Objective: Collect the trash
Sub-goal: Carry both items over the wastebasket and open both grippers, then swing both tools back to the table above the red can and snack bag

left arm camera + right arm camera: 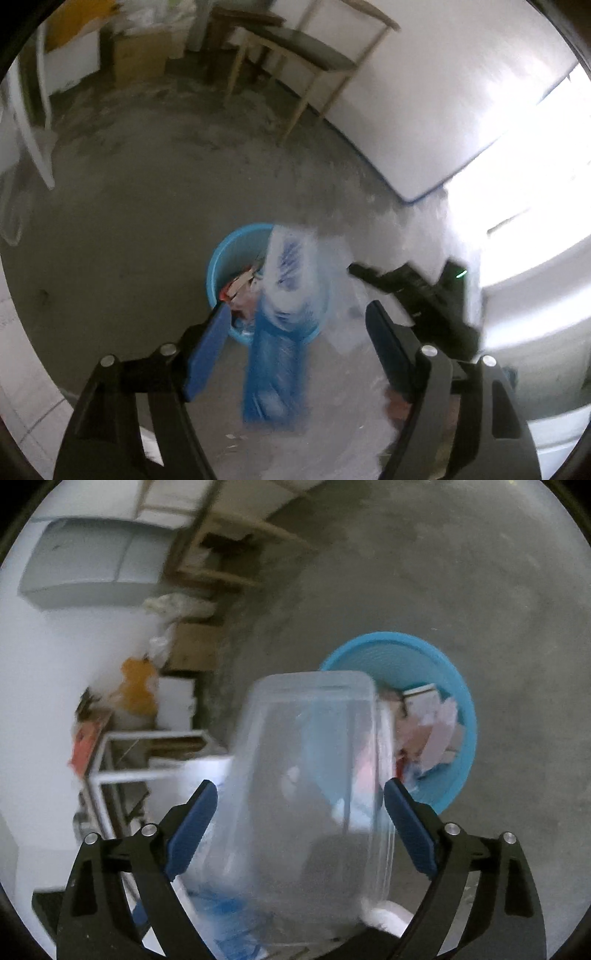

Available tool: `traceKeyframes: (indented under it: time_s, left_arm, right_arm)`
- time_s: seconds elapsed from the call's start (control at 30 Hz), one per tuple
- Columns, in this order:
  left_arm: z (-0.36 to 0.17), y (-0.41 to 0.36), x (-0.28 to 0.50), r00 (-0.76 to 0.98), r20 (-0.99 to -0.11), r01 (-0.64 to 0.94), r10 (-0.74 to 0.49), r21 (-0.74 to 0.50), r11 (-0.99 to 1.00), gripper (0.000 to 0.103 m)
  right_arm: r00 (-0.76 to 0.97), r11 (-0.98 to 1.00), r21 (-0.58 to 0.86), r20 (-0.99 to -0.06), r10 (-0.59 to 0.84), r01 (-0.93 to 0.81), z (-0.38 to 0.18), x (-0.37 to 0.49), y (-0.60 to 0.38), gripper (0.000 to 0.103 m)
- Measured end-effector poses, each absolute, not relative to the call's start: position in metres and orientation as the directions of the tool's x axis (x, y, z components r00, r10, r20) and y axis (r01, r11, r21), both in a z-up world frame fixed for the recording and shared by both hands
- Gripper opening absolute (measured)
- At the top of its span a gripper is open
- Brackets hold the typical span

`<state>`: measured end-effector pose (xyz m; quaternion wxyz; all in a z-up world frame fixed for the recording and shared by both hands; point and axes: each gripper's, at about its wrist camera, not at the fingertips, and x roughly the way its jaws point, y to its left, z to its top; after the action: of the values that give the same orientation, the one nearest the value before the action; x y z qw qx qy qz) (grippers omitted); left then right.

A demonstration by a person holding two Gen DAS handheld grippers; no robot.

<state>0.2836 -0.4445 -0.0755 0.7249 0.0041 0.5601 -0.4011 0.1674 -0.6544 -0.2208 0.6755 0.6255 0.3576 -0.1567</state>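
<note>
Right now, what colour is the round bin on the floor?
Light blue. The bin shows best in the right wrist view.

You had a sky-blue bin (448,672) on mottled grey concrete floor (129,221), a clear container (314,794), a blue-and-white printed wrapper (284,280), and black grippers with navy pads (192,830).

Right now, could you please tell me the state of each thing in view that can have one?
Blue bin: upright on the floor, holding paper trash.
Clear plastic container: between the right gripper's fingers, blurred; whether the pads still press it is unclear.
Blue and clear plastic bag: in front of the bin, blurred, not clamped.
Left gripper: open.
Right gripper: jaws wide.
Chair: upright by the wall.
</note>
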Motion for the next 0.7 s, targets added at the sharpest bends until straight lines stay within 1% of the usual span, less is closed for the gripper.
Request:
traceKeyframes:
  time_s: [0.07, 0.1, 0.2, 0.33, 0.53, 0.7]
  left_arm:
    - [-0.076, -0.433, 0.286, 0.037, -0.803, 0.562, -0.595, -0.475, 0.677, 0.073]
    - [-0.075, -0.43, 0.287, 0.043, -0.803, 0.564, -0.595, -0.472, 0.678, 0.073]
    - [-0.07, -0.42, 0.288, 0.072, -0.803, 0.575, -0.591, -0.451, 0.683, 0.073]
    - [-0.064, -0.4, 0.281, 0.082, -0.793, 0.563, -0.603, -0.463, 0.685, 0.073]
    - [-0.044, -0.368, 0.264, 0.094, -0.762, 0.586, -0.641, -0.478, 0.654, 0.073]
    - [-0.013, -0.324, 0.232, 0.153, -0.738, 0.632, -0.657, -0.438, 0.639, 0.074]
  right_arm:
    - [0.674, 0.135, 0.712, -0.698, 0.243, 0.689, -0.242, 0.166, -0.657, 0.088]
    - [0.669, 0.131, 0.708, -0.701, 0.247, 0.694, -0.248, 0.164, -0.656, 0.088]
    - [0.655, 0.141, 0.694, -0.716, 0.241, 0.706, -0.256, 0.159, -0.651, 0.088]
    - [0.645, 0.123, 0.682, -0.725, 0.243, 0.721, -0.263, 0.147, -0.649, 0.088]
    - [0.635, 0.2, 0.674, -0.738, 0.229, 0.711, -0.242, 0.139, -0.638, 0.088]
    - [0.648, 0.302, 0.681, -0.731, 0.215, 0.668, -0.206, 0.107, -0.615, 0.088]
